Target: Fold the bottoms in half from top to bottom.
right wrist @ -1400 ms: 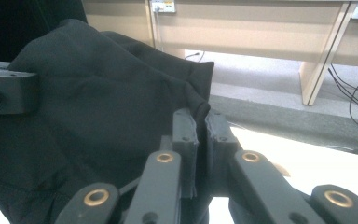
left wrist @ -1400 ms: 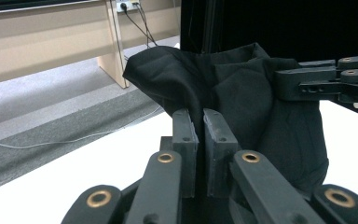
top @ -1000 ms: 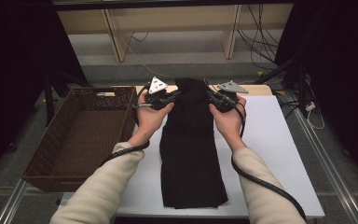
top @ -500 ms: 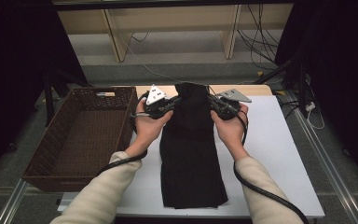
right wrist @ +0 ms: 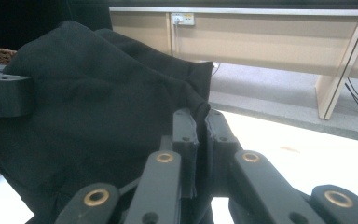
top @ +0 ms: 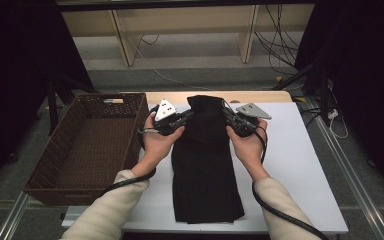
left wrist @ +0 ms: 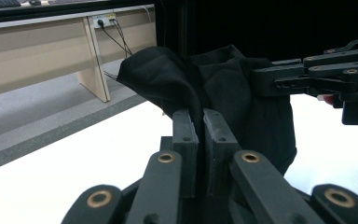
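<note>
1. The white table (top: 305, 165) bears the work: a black garment (top: 205, 180) lies lengthwise down its middle, its near end flat toward the person and its far end lifted off the surface.
2. A brown wicker basket (top: 47, 170) stands just beside the table's left edge, near the garment but apart from it.
3. The garment looks like thin, soft cloth. It sags and bunches between the two holds and drapes in loose folds, so it is judged light, limp and unable to keep any shape of its own. Nothing about it seems fragile. It will likely trail and swing when carried.
4. The best holds are judged to be the two far corners or side edges, spread apart so that the cloth stays taut between them. A pinch on a single thin layer might slip, so a folded edge is the safer bite.
5. The left gripper (top: 180, 120) is clamped on the garment's left edge. In the left gripper view its jaws stand almost together with a fold of cloth between the pads (left wrist: 186, 135).
6. The right gripper (top: 230, 120) pinches the opposite edge likewise, with cloth squeezed between its narrow jaws in the right gripper view.
</note>
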Tool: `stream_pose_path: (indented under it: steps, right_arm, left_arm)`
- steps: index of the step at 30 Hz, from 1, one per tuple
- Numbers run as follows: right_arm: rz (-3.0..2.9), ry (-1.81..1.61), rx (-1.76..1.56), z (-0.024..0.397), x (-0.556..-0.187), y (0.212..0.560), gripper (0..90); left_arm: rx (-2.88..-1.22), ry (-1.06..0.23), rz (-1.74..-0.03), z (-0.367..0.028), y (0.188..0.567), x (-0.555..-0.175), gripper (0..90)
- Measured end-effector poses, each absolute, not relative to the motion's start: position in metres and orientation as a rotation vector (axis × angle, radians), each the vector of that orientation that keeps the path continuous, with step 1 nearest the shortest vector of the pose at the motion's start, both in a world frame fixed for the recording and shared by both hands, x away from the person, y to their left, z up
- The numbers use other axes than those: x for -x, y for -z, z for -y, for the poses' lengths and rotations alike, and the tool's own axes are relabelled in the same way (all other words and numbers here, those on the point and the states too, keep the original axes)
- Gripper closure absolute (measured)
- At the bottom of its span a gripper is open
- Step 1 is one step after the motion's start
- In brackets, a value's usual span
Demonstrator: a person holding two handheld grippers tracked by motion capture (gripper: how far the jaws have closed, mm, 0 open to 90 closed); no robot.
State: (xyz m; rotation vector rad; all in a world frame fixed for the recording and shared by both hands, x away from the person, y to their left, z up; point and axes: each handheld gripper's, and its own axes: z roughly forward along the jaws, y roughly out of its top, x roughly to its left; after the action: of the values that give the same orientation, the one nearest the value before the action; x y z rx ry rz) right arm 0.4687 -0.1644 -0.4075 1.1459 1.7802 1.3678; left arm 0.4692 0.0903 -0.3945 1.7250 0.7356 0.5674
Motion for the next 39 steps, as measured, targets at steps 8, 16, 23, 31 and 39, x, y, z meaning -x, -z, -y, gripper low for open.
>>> stream_pose_path:
  steps: [8, 16, 23, 31, 39]
  right_arm:
    - [-1.773, -1.384, -1.132, 0.166, -0.457, 0.410, 84.8]
    - [-1.784, -1.387, -1.125, 0.167, -0.450, 0.414, 84.7]
    - [-1.791, -1.390, -1.119, 0.168, -0.446, 0.414, 84.7]
    - [-1.813, -1.381, -1.124, 0.167, -0.444, 0.418, 84.7]
    - [-1.814, -1.385, -1.125, 0.168, -0.441, 0.419, 84.7]
  left_arm:
    - [-1.734, -0.562, -0.713, -0.091, 0.396, -0.460, 84.3]
    - [-1.734, -0.554, -0.709, -0.093, 0.397, -0.454, 84.3]
    - [-1.743, -0.547, -0.703, -0.092, 0.398, -0.449, 84.3]
    - [-1.754, -0.545, -0.700, -0.093, 0.400, -0.446, 84.3]
    - [-1.758, -0.541, -0.694, -0.093, 0.399, -0.443, 84.3]
